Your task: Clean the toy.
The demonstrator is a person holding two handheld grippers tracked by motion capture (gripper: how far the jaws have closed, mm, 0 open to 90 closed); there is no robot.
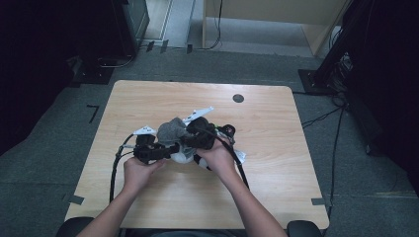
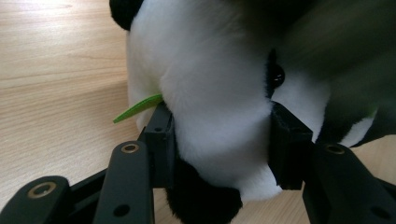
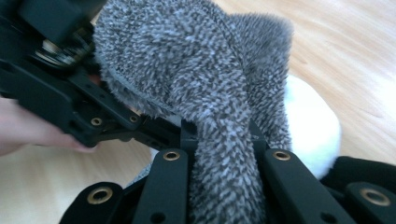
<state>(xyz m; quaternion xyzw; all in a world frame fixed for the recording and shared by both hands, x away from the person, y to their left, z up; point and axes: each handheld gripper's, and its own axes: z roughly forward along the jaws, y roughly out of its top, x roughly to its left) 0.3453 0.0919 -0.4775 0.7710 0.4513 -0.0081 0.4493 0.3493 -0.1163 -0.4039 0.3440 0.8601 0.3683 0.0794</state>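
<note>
A black-and-white panda plush [image 2: 210, 93] lies on the wooden table [image 1: 267, 138], a green leaf [image 2: 137, 108] sticking out at its side. My left gripper [image 2: 222, 135] is shut on its white body, the pads pressing into the fur. A grey fuzzy cloth [image 3: 187, 60] drapes over the plush's white part [image 3: 308, 126], and my right gripper [image 3: 224, 140] is shut on a fold of it. From above, the left gripper [image 1: 165, 150] and right gripper [image 1: 190, 136] meet at mid-table, with the grey cloth [image 1: 173, 129] on top of the panda [image 1: 183, 157].
A small dark round hole [image 1: 238, 98] sits near the table's far edge. Cables trail from both grippers toward the front edge. Grey carpet surrounds the table, with dark stands at the left and right and a wooden frame [image 1: 316, 29] behind.
</note>
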